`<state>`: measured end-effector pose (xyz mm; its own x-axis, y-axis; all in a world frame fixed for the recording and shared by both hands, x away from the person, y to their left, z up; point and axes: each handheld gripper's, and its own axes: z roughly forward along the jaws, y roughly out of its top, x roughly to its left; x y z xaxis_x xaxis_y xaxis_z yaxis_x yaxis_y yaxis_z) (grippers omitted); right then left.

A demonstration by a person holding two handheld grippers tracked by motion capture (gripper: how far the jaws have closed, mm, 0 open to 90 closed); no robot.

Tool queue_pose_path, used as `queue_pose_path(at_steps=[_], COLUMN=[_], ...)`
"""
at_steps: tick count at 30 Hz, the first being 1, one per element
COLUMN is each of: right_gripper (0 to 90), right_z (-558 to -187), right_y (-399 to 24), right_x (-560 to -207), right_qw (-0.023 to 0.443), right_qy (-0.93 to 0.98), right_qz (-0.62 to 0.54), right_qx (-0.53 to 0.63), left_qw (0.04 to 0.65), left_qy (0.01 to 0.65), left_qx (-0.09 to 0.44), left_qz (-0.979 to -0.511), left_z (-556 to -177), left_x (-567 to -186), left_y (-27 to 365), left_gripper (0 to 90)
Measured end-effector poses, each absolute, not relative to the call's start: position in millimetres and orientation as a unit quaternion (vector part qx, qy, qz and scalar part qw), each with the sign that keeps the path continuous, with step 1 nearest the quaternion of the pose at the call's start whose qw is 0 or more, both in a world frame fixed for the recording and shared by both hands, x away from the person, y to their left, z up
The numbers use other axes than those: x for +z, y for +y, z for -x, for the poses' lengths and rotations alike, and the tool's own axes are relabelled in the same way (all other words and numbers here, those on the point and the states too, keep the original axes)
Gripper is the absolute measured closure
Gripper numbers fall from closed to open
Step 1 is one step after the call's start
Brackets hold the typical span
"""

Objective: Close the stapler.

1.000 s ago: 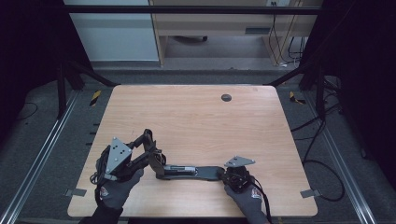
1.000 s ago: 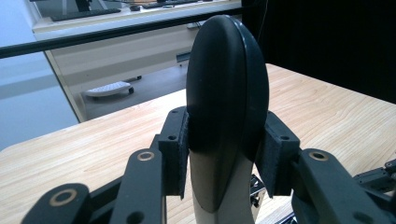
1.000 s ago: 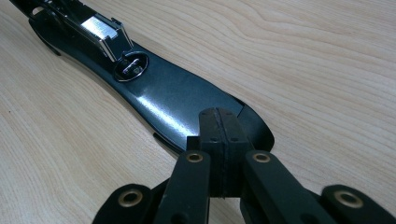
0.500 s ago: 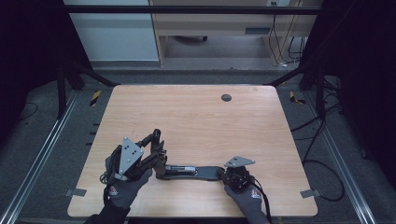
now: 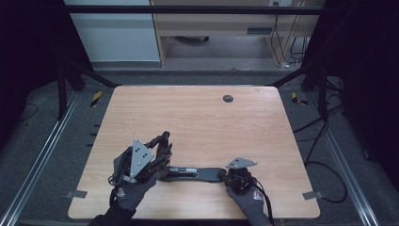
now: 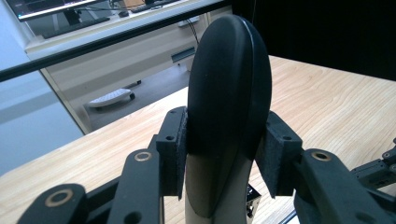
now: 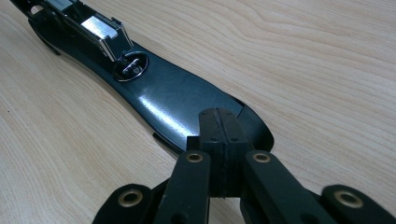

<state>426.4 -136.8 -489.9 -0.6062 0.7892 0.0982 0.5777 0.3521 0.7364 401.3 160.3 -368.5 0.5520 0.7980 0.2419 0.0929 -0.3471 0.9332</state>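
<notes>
A black stapler [image 5: 195,173] lies folded open along the wooden table's [image 5: 197,122] near edge. Its metal staple channel [image 7: 95,28] and base plate [image 7: 173,100] show in the right gripper view. My left gripper [image 5: 159,147] is shut on the stapler's rounded black top arm [image 6: 229,88], which stands up between its pads [image 6: 173,149]. My right gripper [image 5: 227,176] is shut, pad against pad. Its tips [image 7: 218,128] rest on the near end of the stapler's base.
A dark round grommet [image 5: 228,98] sits at the table's far middle. Metal rails [image 5: 42,155] run along both sides of the table, and cables [image 5: 324,165] lie on the floor at the right. A wooden desk [image 5: 221,23] stands beyond the far edge.
My left gripper has swung a little to the right and away from me with the stapler's top arm in it. The right gripper and the stapler's base have stayed put.
</notes>
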Motion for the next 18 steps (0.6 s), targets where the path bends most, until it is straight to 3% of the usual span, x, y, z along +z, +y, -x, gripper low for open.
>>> queue_pose_path(at_steps=[18], right_gripper=[90.0], right_z=[-426], right_y=[-137], right_x=[-490], right_qw=[0.139], right_qy=[0.809], right_qz=[-0.422], right_qx=[0.385], left_qw=[0.469], left_qy=[0.276], left_qx=[0.369], left_qz=[-0.753], left_z=[-404], left_x=[-372], left_y=[138], left_gripper=[55.4])
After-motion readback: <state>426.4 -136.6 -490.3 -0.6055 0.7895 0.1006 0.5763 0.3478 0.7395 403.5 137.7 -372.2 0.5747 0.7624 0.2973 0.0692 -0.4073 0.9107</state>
